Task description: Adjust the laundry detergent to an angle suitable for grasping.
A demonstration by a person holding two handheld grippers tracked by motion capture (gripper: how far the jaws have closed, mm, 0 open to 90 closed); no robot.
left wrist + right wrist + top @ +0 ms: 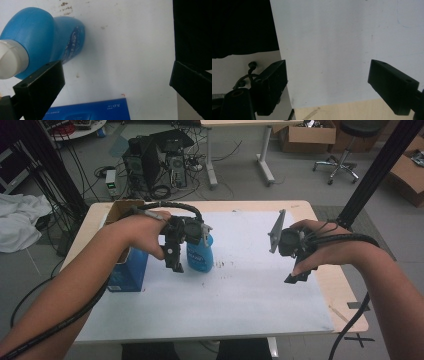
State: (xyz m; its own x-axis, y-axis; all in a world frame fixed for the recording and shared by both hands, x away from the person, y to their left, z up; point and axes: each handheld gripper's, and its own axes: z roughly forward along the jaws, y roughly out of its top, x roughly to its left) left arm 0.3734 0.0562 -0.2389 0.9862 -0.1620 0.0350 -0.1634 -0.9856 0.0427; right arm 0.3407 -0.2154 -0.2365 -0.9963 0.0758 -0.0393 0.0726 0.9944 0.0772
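**Left tongs beside bottle, nothing gripped**

Left tongs (117, 82) spread, empty, above the sheet; bottle (47, 40) stands just outside one jaw, near the box (127, 270). Right tongs (327, 85) spread, idle. Advice: centre the jaws around the bottle's body before closing.

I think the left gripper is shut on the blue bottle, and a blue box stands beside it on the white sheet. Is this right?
Not quite. The left gripper is open, not shut on the blue bottle: the left gripper view shows its jaws wide apart, with the bottle off to one side of them. The blue box does stand beside it on the white sheet.
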